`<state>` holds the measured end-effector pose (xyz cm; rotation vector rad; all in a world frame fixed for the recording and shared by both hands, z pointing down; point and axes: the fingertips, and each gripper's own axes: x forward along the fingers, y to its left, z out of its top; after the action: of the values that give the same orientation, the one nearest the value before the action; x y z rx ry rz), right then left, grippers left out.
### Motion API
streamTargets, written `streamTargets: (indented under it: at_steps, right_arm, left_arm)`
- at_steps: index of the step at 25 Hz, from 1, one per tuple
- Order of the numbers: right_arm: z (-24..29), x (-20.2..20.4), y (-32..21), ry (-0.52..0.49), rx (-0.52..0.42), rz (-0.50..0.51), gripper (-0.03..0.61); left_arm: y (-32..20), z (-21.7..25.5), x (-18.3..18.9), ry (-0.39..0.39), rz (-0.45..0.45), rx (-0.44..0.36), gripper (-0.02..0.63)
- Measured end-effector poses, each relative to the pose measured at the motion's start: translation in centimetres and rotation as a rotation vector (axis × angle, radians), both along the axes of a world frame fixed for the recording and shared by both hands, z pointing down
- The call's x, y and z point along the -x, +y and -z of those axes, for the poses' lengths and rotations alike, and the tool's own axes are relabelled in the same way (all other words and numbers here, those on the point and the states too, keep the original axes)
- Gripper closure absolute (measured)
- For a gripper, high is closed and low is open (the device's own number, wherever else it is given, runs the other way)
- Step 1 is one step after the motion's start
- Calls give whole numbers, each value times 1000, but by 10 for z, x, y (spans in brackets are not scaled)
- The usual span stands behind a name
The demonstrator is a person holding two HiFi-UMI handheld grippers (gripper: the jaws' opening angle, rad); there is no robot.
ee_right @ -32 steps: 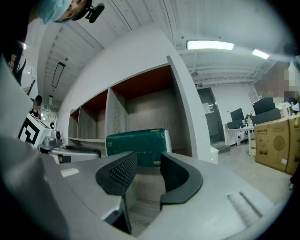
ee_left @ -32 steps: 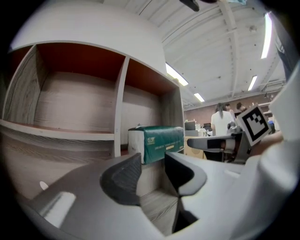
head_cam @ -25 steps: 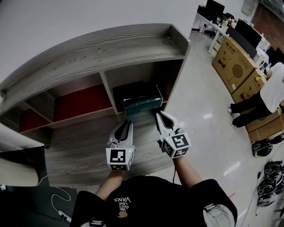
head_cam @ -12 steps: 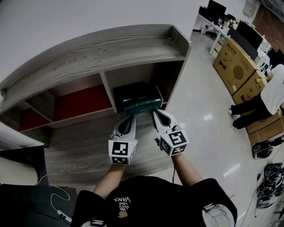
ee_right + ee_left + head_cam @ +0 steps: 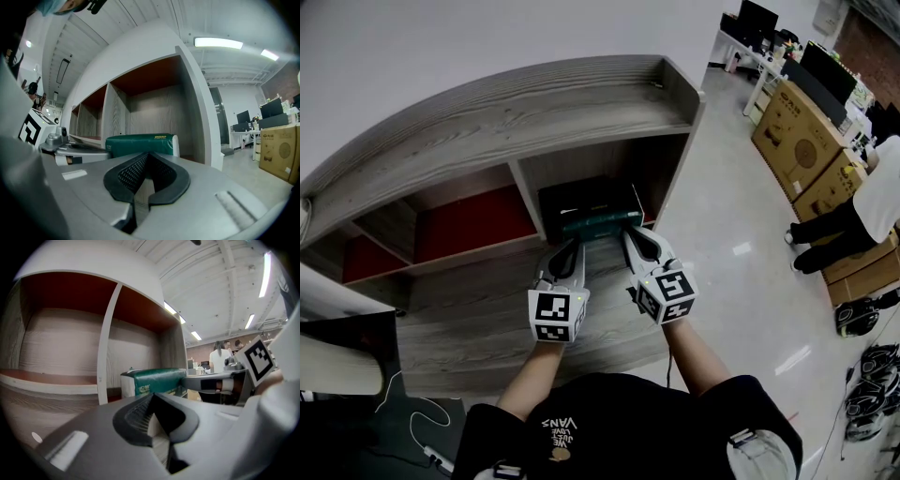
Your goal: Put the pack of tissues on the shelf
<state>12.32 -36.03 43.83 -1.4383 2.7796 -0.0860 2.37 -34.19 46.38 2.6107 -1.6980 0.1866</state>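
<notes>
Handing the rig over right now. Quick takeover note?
Left claw: shut, empty.
Right claw: shut, empty.
Pack of tissues: lying in the rightmost compartment of the shelf, just ahead of both claw tips; can't tell if they touch it.
Done: pack is on the shelf.
Left: probably only backing both claws away.

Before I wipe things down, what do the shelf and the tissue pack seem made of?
Shelf: probably laminated board, matte grey, with streaky wood grain. Pack of tissues: seemingly soft plastic film, dark green with a slight sheen and rounded edges.
</notes>
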Motion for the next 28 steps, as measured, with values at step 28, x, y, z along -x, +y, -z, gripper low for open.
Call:
streamTargets:
  at_steps: [28]
  right_arm:
    - [-2, -2, -21, 20, 32, -82, 574]
  left_arm:
    - [-19, -2, -3, 16, -64, 63, 561]
